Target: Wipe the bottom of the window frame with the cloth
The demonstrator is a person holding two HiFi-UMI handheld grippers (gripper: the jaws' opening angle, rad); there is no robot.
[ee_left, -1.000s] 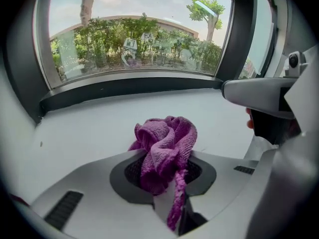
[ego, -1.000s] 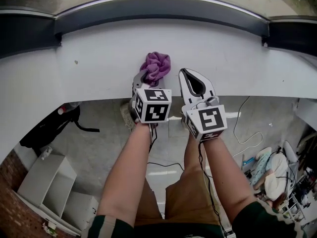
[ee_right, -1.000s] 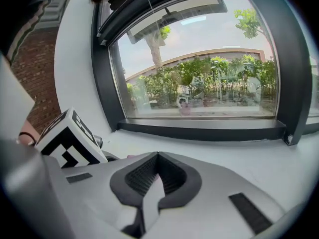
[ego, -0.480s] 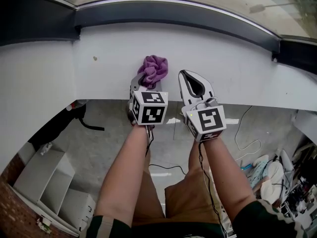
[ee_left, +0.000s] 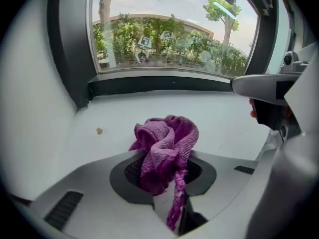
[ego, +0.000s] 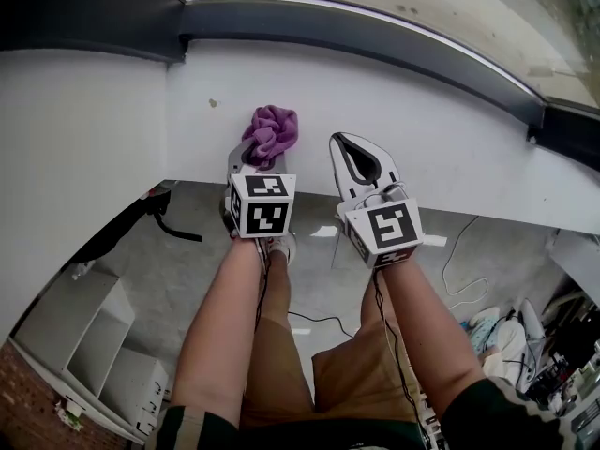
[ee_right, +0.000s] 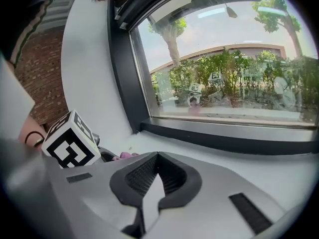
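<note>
Change: the cloth (ego: 272,131) and both grippers sit further left along the white sill (ego: 441,120) than 1 s ago, nearer the left corner of the dark window frame (ego: 375,31).
Cloth: purple, bunched, on the sill short of the frame.
Left gripper (ego: 251,156): jaws clamped on the cloth.
Right gripper (ego: 349,148): jaws closed together, empty, just beside the left.
Arms: 2 bare forearms stretched forward, side by side.

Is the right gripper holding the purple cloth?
No, the crumpled purple cloth sits in the left gripper; the right gripper is shut on nothing.
</note>
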